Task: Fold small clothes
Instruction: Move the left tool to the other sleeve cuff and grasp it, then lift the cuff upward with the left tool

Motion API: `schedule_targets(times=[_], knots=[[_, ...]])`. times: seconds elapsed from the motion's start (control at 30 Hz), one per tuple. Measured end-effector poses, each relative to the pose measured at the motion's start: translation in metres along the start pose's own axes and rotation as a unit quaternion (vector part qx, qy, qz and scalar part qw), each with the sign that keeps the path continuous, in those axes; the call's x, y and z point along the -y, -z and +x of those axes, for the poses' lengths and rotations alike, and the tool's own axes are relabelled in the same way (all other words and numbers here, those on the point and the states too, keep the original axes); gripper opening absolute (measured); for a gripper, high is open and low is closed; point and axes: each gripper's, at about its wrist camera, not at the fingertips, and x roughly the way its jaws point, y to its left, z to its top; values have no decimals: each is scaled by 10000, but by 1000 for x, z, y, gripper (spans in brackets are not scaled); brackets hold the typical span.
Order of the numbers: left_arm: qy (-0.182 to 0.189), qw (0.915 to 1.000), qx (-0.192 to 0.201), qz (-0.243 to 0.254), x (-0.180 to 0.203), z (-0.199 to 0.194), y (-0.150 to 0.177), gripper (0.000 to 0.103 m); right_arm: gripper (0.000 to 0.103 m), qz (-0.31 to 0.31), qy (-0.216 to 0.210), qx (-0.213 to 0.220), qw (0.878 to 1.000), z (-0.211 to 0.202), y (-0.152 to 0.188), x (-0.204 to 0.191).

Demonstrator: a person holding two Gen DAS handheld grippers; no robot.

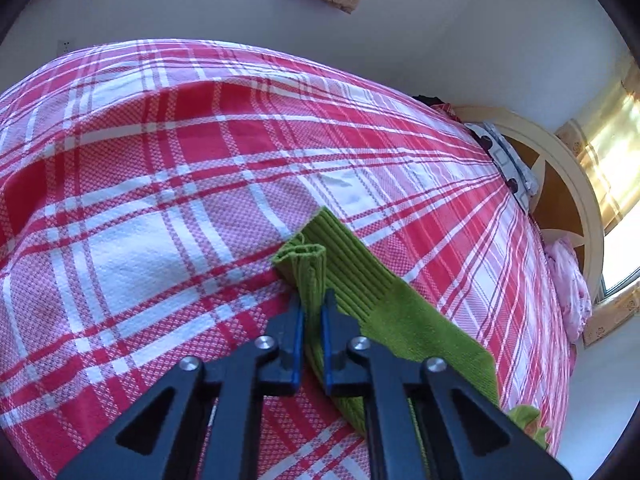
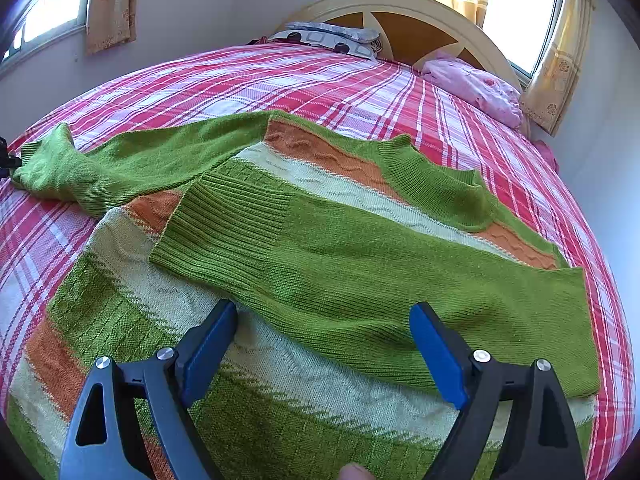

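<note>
- No writing is readable on anything
- left gripper (image 1: 313, 300) pinches the ribbed cuff (image 1: 306, 264) of the green sweater (image 2: 320, 248); cuff at 12 o'clock
- right gripper (image 2: 324, 344) spread wide above the folded sleeve (image 2: 360, 280); sweater on checked bedspread (image 2: 360, 92)

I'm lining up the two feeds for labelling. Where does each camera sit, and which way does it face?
Left wrist: on the left gripper, facing down across the red and white plaid bedspread; black jaws pinch the ribbed green sleeve cuff.
Right wrist: on the right gripper, jaws open, facing the cream arched headboard over the green, orange and cream knitted sweater; a fingertip shows.
Shared: bedspread, sweater, headboard.
</note>
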Motion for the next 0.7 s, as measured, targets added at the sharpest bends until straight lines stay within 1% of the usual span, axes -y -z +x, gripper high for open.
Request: schedule_targets(times=[0.1,0.17,0.27,0.33,0.47,0.57,0.63,0.7], knots=[[272,9996,119,-7,1,-13,-4,6,89,-2,4,0,10000,0,0,0],[547,9982,221,-47,3,-26,-7,6,89,-2,4,-1,10000,0,0,0],[767,9962,399,92,14,-46,-11,6,89,-1,5,-1,10000,0,0,0],[1002,9936,508,111,20,-62,-14,6,89,-1,4,-1,10000,0,0,0],[1340,9885,700,74,32,-85,-20,5,89,-1,-1,1,10000,0,0,0],[1507,9843,918,86,43,-103,-22,5,89,44,-44,0,10000,0,0,2],[1616,9819,967,178,52,-110,-20,5,89,103,-96,-1,9999,0,0,4],[1762,9792,961,286,62,-116,-18,5,89,230,-242,36,9994,-3,0,9]])
